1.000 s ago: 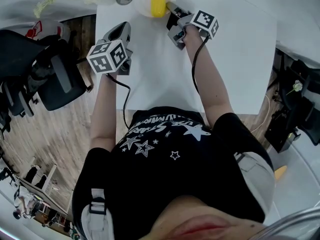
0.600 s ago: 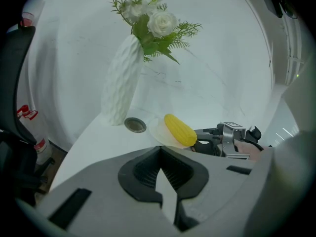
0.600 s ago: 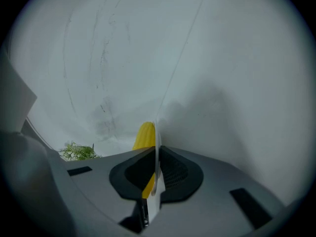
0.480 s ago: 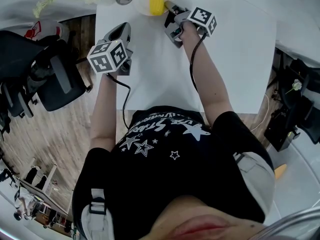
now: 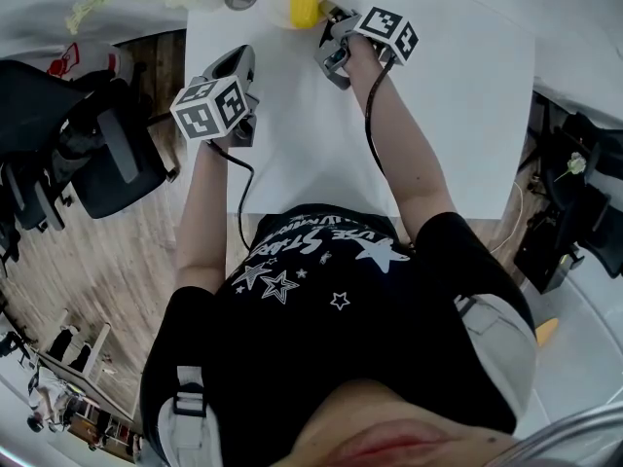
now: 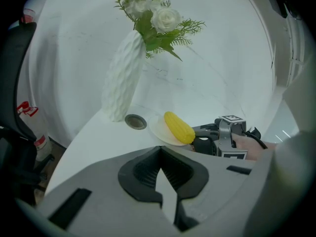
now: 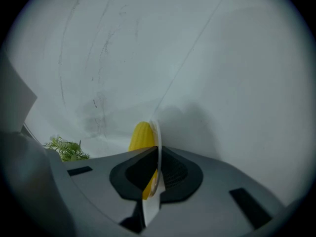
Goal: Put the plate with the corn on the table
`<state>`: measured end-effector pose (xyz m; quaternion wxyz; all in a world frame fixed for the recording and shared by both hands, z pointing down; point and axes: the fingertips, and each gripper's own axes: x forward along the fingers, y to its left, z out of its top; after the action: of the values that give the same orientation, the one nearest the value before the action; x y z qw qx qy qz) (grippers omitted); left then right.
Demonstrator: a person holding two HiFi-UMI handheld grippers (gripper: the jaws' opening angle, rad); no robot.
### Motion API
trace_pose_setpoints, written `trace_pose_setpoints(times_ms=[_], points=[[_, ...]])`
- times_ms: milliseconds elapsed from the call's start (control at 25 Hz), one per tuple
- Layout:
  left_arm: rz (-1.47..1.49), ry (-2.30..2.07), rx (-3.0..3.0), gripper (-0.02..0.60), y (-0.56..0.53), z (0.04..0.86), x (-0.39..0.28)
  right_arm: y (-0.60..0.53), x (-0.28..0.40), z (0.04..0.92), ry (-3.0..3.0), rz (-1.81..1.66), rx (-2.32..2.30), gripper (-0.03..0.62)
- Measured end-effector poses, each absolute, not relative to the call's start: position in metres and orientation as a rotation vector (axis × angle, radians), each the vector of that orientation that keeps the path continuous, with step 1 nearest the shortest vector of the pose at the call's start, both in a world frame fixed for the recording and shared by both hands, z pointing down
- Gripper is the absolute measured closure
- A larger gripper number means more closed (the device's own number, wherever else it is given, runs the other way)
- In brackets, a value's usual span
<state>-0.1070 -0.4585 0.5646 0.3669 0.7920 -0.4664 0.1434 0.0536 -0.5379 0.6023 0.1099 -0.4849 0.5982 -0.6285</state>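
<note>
Chair (image 5: 102,159): black, on the wood floor, left of the table.
Vase (image 6: 123,78): white, ribbed, upright at the far left corner of the table (image 5: 458,105); white flowers (image 6: 159,18) and green sprigs in it.
Disc (image 6: 135,121): small, round, grey; flat on the table just right of the vase, left of the plate.
Left gripper (image 6: 160,154): claw pressed together at the tips, nothing in it. Held over the left side of the table, nearer than the disc and well apart from the plate. Marker cube at its near end.
Plate (image 6: 159,131): pale and round, at the far edge of the table, between the disc and the right gripper. Right rim caught in the right claw. Resting on the table or raised off it: cannot tell.
Corn (image 6: 178,127): one yellow cob lying across the plate, its near end close to the right claw.
Right gripper (image 7: 157,154): claw pinching the plate's rim, having just been closing tighter on it. Rim seen edge-on between the pads, cob just beyond. Reaching to the far edge of the table, marker cube on top.
Dark gear (image 5: 574,222): on the floor right of the table, kind unclear.
</note>
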Motion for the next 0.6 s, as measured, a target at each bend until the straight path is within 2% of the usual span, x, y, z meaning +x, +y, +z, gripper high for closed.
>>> trace_pose_setpoints(times_ms=[360,600], points=[[0.390,-1.196,2.058,0.577,-0.4606,0.5636,-0.1077,-0.5394,0.0487,0.6058,1.837,-1.877,-1.580,0.572],[0.386,-1.198,2.058,0.577,-0.4599,0.5611,-0.1070,-0.5337,0.0471,0.6039,2.039,-1.829,-1.734,0.533]])
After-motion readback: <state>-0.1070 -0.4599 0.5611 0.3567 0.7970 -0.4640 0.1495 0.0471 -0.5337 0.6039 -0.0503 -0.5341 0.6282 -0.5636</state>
